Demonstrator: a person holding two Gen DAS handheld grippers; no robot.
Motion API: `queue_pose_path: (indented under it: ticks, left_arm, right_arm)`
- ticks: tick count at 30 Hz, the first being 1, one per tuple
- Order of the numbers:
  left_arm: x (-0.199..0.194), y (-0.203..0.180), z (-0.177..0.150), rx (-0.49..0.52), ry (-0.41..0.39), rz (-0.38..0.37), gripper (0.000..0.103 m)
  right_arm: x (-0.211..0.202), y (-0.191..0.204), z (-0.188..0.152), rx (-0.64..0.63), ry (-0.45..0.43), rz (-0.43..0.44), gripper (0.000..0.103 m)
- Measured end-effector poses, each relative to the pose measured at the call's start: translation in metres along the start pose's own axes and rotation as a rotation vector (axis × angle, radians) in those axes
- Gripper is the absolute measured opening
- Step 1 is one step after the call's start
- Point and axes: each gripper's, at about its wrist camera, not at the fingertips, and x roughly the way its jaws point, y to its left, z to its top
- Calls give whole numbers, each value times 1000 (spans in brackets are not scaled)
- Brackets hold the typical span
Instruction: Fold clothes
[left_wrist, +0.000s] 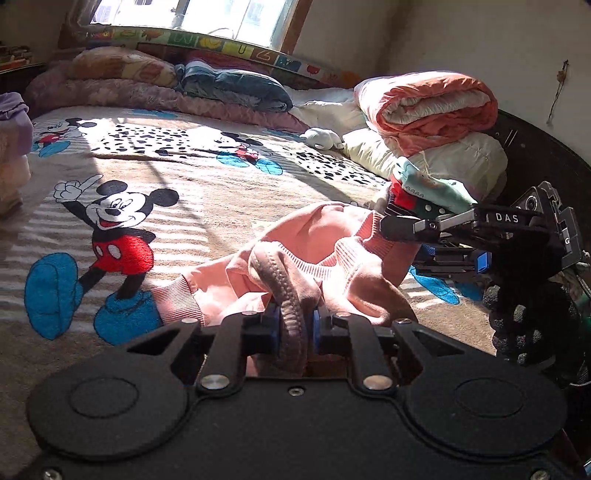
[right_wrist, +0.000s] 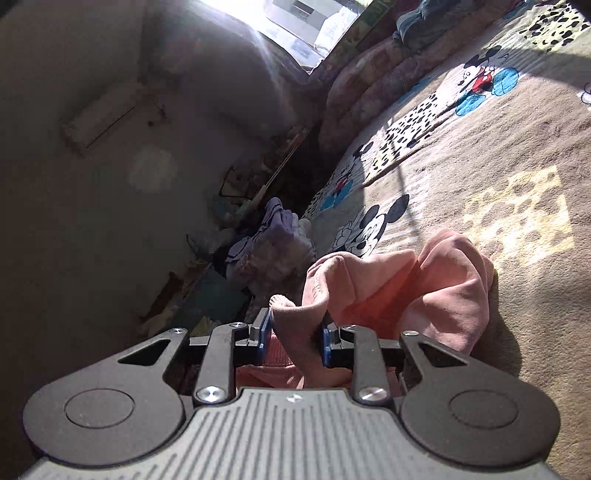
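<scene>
A pink sweatshirt (left_wrist: 325, 266) lies bunched on the cartoon-mouse blanket (left_wrist: 122, 221). My left gripper (left_wrist: 294, 325) is shut on a rolled hem of the garment, which runs between its blue pads. In the left wrist view the right gripper (left_wrist: 391, 225) comes in from the right, its tip on the ribbed edge of the sweatshirt. In the right wrist view the right gripper (right_wrist: 293, 338) is shut on a fold of the pink sweatshirt (right_wrist: 424, 288), and the rest of the cloth hangs in a heap onto the blanket (right_wrist: 498, 177).
Folded quilts (left_wrist: 432, 107) and small folded clothes (left_wrist: 424, 192) are stacked at the right of the bed. Pillows and a blue bundle (left_wrist: 236, 88) line the far edge under the window. A purple garment pile (right_wrist: 269, 236) sits at the bed's left side.
</scene>
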Motion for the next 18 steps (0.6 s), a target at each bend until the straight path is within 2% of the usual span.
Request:
queue_pose_path:
  ticks: [13, 18]
  left_arm:
    - [-38, -86, -74, 387, 44, 58, 14]
    - [-41, -110, -108, 465, 92, 57, 14]
  right_arm:
    - [-84, -2, -112, 103, -118, -39, 28]
    - [-102, -2, -148, 130, -151, -70, 28]
